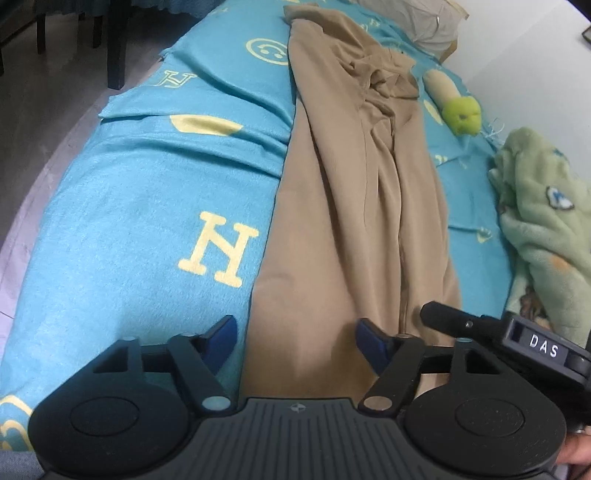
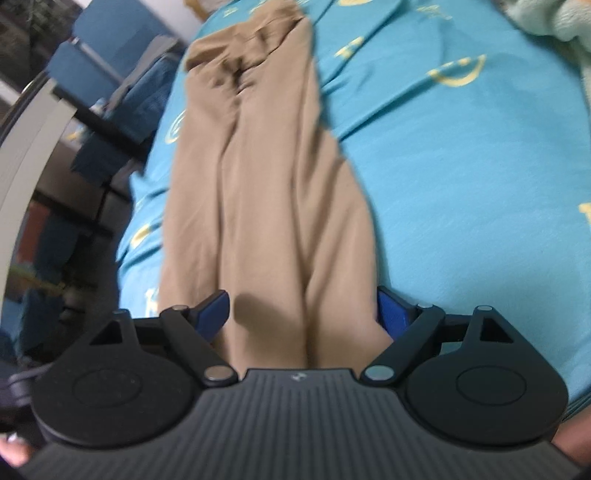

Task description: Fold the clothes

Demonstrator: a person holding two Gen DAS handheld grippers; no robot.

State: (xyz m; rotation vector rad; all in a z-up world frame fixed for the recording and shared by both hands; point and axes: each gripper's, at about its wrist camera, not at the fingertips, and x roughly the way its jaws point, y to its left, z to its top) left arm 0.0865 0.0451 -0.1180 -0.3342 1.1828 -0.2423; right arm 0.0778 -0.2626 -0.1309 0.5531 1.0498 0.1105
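A pair of tan trousers point(image 1: 354, 206) lies stretched lengthwise on a teal blanket point(image 1: 147, 206) printed with yellow letters and smileys. My left gripper point(image 1: 297, 334) stands open over the near end of the trousers, its left pad above the blanket and its right pad above the cloth. One black finger point(image 1: 443, 314) of my right gripper reaches in beside it from the right. In the right wrist view the tan trousers point(image 2: 266, 206) run away from my right gripper point(image 2: 303, 310), which is open with the near end of the cloth lying loose between its blue pads.
A crumpled green fleece point(image 1: 546, 221) lies at the right of the bed. A green and beige plush toy point(image 1: 461, 114) and a pillow point(image 1: 417, 26) sit further back by the wall. The bed's edge falls to the floor on the left, near dark chair legs point(image 1: 114, 44).
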